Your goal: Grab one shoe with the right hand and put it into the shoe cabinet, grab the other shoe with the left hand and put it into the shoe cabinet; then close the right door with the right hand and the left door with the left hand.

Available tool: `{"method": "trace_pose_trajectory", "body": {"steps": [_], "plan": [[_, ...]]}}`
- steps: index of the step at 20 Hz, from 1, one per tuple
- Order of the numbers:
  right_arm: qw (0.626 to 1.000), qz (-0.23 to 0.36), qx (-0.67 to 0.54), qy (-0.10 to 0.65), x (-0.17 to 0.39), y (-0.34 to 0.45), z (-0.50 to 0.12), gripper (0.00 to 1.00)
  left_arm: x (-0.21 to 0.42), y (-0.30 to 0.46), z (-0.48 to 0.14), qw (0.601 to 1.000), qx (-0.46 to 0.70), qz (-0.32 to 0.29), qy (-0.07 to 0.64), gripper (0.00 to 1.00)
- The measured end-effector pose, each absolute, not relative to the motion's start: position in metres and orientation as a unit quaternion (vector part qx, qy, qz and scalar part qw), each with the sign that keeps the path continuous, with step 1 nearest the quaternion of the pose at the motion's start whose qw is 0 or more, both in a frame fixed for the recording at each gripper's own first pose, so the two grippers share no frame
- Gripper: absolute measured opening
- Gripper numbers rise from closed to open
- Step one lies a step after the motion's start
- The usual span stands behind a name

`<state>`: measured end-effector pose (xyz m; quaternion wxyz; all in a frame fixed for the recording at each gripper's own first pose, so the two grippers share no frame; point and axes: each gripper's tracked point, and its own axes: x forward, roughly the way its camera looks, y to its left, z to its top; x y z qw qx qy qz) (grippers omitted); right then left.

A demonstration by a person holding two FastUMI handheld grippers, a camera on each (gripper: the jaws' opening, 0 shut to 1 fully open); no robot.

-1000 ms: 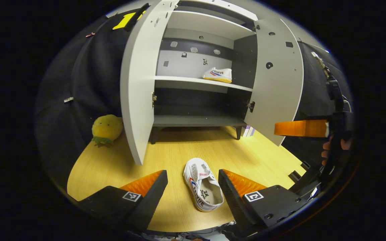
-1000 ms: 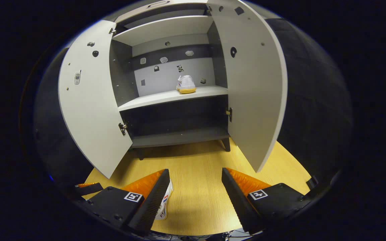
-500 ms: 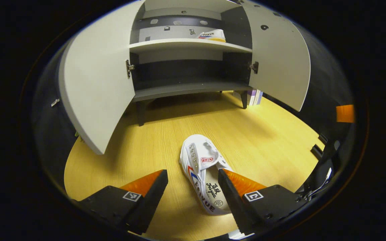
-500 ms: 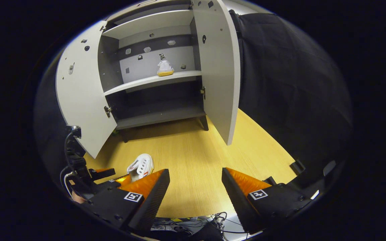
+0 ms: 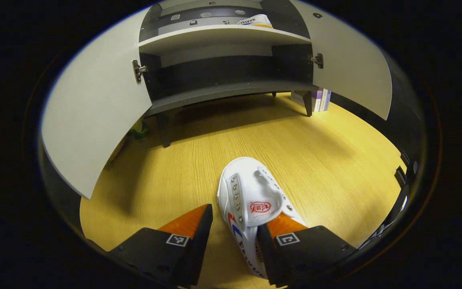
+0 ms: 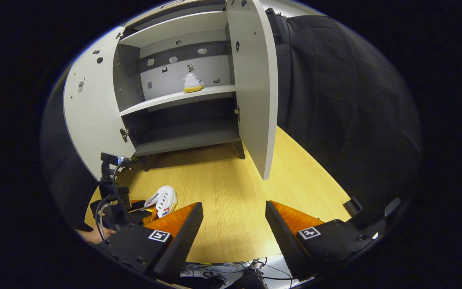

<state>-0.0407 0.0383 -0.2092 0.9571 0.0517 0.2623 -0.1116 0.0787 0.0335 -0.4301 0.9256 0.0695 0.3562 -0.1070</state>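
A white shoe (image 5: 251, 192) with red and blue stripes lies on the wooden floor (image 5: 327, 160), toe toward the cabinet. My left gripper (image 5: 239, 214) is down at it, open, its right finger on the shoe's opening and its left finger a little off the shoe's side. The other shoe (image 5: 255, 20) rests on the cabinet's middle shelf (image 6: 175, 98), where the right gripper view has it as the shelf shoe (image 6: 193, 82). Both doors stand open: left door (image 5: 94, 112), right door (image 6: 253, 92). My right gripper (image 6: 234, 204) hangs open above the floor with nothing in it. The left gripper (image 6: 134, 208) and floor shoe (image 6: 163, 200) appear at lower left.
Some books (image 5: 319, 100) stand by the cabinet's right leg. A green and yellow toy (image 5: 138, 128) peeks from behind the left door. Cables (image 6: 231, 273) lie at the near floor edge. Black cloth (image 6: 335, 100) hangs right of the cabinet.
My left gripper came down and forward onto the floor shoe, and its fingers narrowed slightly. My right gripper drew back and turned right, bringing the left gripper into its view.
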Motion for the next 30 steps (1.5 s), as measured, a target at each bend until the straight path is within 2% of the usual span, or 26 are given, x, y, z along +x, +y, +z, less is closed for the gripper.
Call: {"method": "trace_pose_trajectory", "body": {"steps": [3, 4, 7, 8, 10, 15, 25, 30], "plan": [[0.958, -0.102, 0.053, 0.263, -0.040, 0.036, -0.208, 0.99, 0.078, 0.028, -0.434, 0.923, 0.066, -0.106, 0.363, 0.53], [0.958, -0.099, 0.054, 0.262, -0.039, 0.036, -0.207, 0.99, 0.081, 0.029, -0.435, 0.924, 0.069, -0.098, 0.363, 0.41], [0.961, -0.084, 0.055, 0.256, -0.034, 0.039, -0.203, 0.99, 0.082, 0.040, -0.438, 0.924, 0.081, -0.073, 0.366, 0.29], [0.962, -0.077, 0.053, 0.255, -0.032, 0.042, -0.202, 0.99, 0.081, 0.046, -0.442, 0.922, 0.081, -0.062, 0.375, 0.18], [0.964, -0.065, 0.046, 0.254, -0.027, 0.045, -0.201, 0.99, 0.081, 0.046, -0.443, 0.920, 0.065, -0.060, 0.381, 0.08], [0.970, -0.046, 0.040, 0.237, -0.013, 0.046, -0.188, 0.99, 0.085, 0.049, -0.426, 0.917, 0.059, -0.049, 0.391, 0.06], [0.979, -0.016, 0.017, 0.201, -0.004, 0.037, -0.170, 0.99, 0.105, 0.036, -0.272, 0.944, -0.005, -0.033, 0.329, 0.05], [0.984, -0.023, 0.024, 0.173, -0.002, 0.014, -0.146, 0.99, 0.140, 0.032, -0.192, 0.954, -0.048, -0.031, 0.294, 0.05]]}}
